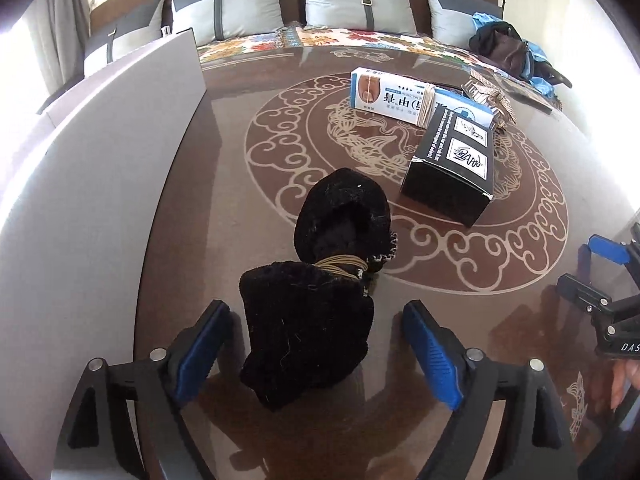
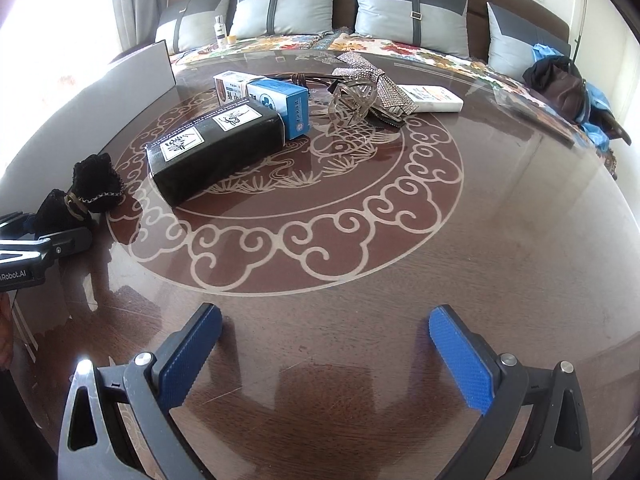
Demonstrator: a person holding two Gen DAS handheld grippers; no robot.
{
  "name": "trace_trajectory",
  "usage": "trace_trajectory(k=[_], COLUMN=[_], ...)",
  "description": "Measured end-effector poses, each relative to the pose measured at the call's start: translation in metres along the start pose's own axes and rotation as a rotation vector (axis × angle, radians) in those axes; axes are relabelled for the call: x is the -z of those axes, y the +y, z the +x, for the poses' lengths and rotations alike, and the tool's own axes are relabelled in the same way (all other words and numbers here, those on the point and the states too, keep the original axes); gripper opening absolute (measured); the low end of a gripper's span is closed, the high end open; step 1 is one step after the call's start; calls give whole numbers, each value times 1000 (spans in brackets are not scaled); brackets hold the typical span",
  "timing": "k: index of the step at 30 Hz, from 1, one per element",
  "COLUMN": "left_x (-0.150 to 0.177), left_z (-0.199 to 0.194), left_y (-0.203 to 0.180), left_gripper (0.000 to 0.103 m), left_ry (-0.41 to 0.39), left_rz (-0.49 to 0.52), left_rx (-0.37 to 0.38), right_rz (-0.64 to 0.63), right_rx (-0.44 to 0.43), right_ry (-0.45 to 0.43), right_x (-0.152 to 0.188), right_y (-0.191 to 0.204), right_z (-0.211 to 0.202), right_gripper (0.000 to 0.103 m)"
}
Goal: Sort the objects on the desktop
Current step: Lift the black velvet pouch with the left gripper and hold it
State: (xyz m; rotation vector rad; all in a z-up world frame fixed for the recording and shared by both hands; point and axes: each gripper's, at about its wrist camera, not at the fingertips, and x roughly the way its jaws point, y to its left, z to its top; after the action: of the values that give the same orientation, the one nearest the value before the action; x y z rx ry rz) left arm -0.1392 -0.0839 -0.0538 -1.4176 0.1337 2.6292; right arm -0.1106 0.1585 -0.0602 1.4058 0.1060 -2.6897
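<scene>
A black velvet hair bow point(image 1: 308, 320), bound at its middle with tan rubber bands, lies on the brown patterned table point(image 1: 248, 208). My left gripper point(image 1: 316, 312) is open and straddles the bow's near half; a gap shows beside each blue pad. The right wrist view shows the same bow point(image 2: 92, 188) at the far left, with the left gripper point(image 2: 40, 240) next to it. My right gripper point(image 2: 325, 314) is open over bare table, nothing between its fingers. Further back lie a black box point(image 2: 212, 144), a blue-white box point(image 2: 280, 100), a clear claw clip point(image 2: 352, 104) and a rhinestone bow point(image 2: 372, 80).
A grey upright board point(image 1: 100, 160) runs along the table's left side. A white flat box point(image 2: 432, 98) lies at the back right. Behind the table is a sofa with grey cushions point(image 2: 288, 8) and a dark bag point(image 2: 560, 80). The right gripper point(image 1: 600, 280) shows at the left wrist view's right edge.
</scene>
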Motion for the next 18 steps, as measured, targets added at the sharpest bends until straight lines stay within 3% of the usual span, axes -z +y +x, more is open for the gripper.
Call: trace_trajectory(k=[5, 18], left_x=[1, 3], left_z=[2, 3], left_y=[-3, -6], left_gripper=[102, 103], left_ry=[-28, -37], left_rz=[6, -2], left_rx=[8, 2], right_rz=[0, 0], right_rx=[0, 0], right_ry=[0, 0], right_x=[0, 0], right_y=[0, 0], right_z=[0, 0], right_gripper=[103, 103])
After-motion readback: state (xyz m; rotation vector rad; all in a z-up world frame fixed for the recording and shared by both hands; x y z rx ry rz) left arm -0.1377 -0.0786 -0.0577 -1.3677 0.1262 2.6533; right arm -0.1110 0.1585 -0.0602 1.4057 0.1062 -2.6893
